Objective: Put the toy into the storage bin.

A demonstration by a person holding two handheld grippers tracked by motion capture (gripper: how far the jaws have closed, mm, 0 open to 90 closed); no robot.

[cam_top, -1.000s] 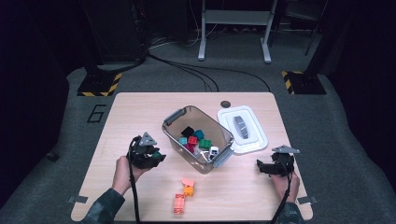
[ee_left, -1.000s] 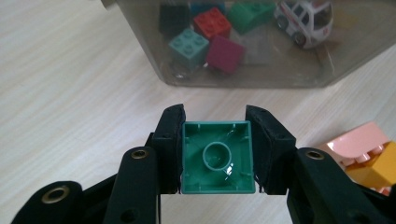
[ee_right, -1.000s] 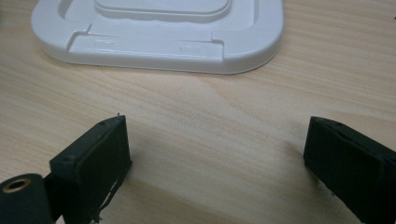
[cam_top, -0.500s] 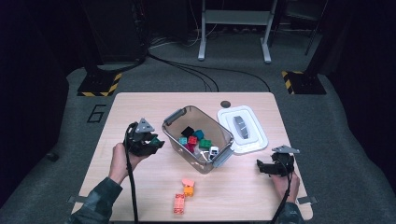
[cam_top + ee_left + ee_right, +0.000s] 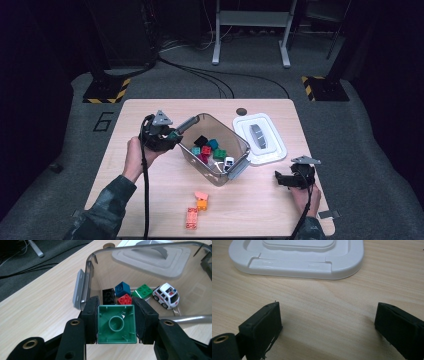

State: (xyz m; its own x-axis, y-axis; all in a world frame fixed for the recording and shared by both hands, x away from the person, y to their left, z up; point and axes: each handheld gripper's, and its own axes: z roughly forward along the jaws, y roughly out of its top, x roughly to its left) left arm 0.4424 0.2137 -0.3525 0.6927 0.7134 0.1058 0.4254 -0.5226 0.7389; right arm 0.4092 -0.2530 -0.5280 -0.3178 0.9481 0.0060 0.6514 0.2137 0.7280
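At the left of the high view, the left hand-held gripper [image 5: 172,135] hangs above the counter [image 5: 135,175], just at the near-left rim of the clear bin [image 5: 240,145]. Its jaws are clamped on a green brick [image 5: 117,324], which sits squarely between the pads with its hollow underside and single round tube facing the camera in the left gripper view. Past the brick, that view looks over the bin's rim and grey latch [image 5: 78,288] into the bin, where a black brick [image 5: 109,296], a blue brick [image 5: 123,288], a red brick [image 5: 124,299], a second green brick [image 5: 142,291] and a small white toy car [image 5: 167,295] lie on the bottom.

In the middle of the counter, nearer the person than the bin, a small cluster of orange and pink bricks [image 5: 197,209] lies loose on the wood, well apart from both grippers.

To the right of the bin lies its white lid [image 5: 260,137], flat on the counter and just beside the bin's far-right side.

At the far right, the right hand-held gripper [image 5: 282,179] sits low by the counter's near-right corner, near the lid's front edge. Its jaws stand wide apart with nothing but bare wood between them, and the lid's rim [image 5: 312,271] lies just ahead of them.
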